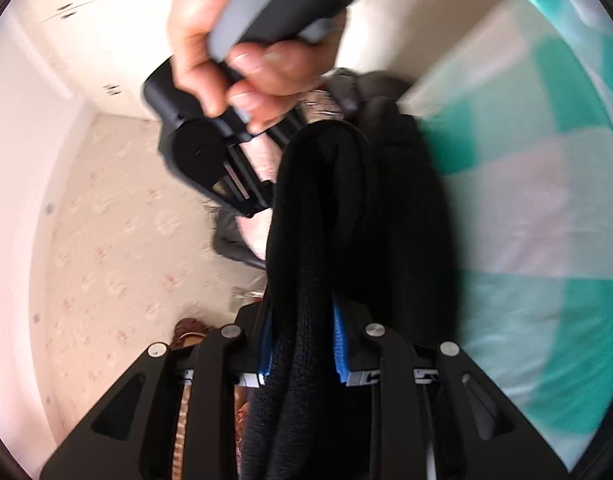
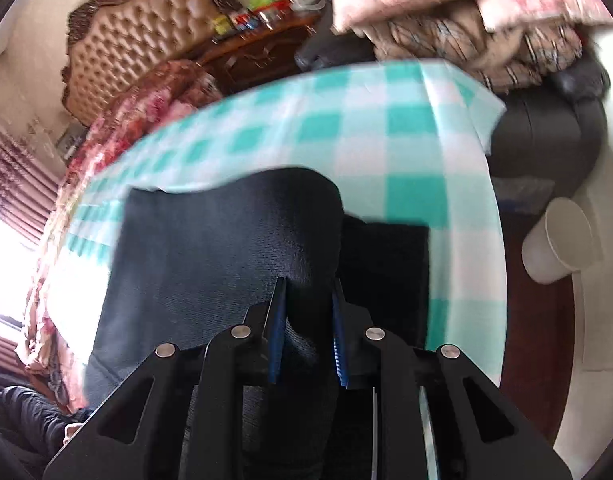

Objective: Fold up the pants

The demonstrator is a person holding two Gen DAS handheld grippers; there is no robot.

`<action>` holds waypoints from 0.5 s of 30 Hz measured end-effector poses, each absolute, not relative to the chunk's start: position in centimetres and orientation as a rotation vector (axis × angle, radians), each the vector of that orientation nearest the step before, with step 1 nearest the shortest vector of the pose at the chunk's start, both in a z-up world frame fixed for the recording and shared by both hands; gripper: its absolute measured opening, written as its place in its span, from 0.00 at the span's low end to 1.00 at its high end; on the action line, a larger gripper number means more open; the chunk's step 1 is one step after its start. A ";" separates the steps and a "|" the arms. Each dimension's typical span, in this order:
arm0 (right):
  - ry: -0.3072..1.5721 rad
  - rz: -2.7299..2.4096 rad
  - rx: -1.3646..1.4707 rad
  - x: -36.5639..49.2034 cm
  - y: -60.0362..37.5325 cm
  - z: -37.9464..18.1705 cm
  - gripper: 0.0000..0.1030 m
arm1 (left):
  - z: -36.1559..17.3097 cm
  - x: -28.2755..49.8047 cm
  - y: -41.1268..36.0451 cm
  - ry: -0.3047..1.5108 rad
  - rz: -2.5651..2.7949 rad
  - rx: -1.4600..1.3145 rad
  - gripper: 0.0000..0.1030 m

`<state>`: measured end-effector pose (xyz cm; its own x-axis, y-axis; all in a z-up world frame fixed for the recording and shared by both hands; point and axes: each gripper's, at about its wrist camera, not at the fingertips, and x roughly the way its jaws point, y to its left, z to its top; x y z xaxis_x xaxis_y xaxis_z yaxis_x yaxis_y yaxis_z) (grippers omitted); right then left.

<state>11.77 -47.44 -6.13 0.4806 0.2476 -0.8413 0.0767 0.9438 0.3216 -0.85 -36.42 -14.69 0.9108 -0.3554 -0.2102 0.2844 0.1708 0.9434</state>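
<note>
black knitted pants [image 2: 210,256] lay partly on a desk covered by a teal-and-white checked cloth [image 2: 386,128], with one bunched fold lifted off it. the left tool [image 1: 302,344] was clamped narrow on a thick hanging fold of the pants, blue pads [image 1: 340,340] pressing the fabric from both sides, while the person's right hand [image 1: 226,40] held the other tool's grey handle just above. the right tool [image 2: 308,332] likewise pinched a raised ridge of the pants over the cloth, near a white paper cup [image 2: 562,240]
</note>
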 end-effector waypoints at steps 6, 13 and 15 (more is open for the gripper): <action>0.966 0.105 0.293 10.4 -46.7 -2.4 0.19 | -12.9 -1.8 -36.8 -0.091 -0.415 1.293 0.23; 0.955 0.056 0.297 9.8 -48.8 -1.8 0.19 | -12.9 -0.1 -38.7 -0.126 -0.425 1.260 0.24; 0.996 0.008 0.243 10.1 -48.7 -3.6 0.19 | -14.6 -2.2 -38.6 -0.116 -0.448 1.278 0.25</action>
<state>10.11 -48.72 -3.62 0.5458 0.1174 -0.8297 0.1044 0.9729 0.2064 -2.21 -38.61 -14.57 0.9083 -0.3857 -0.1618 0.2592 0.2156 0.9415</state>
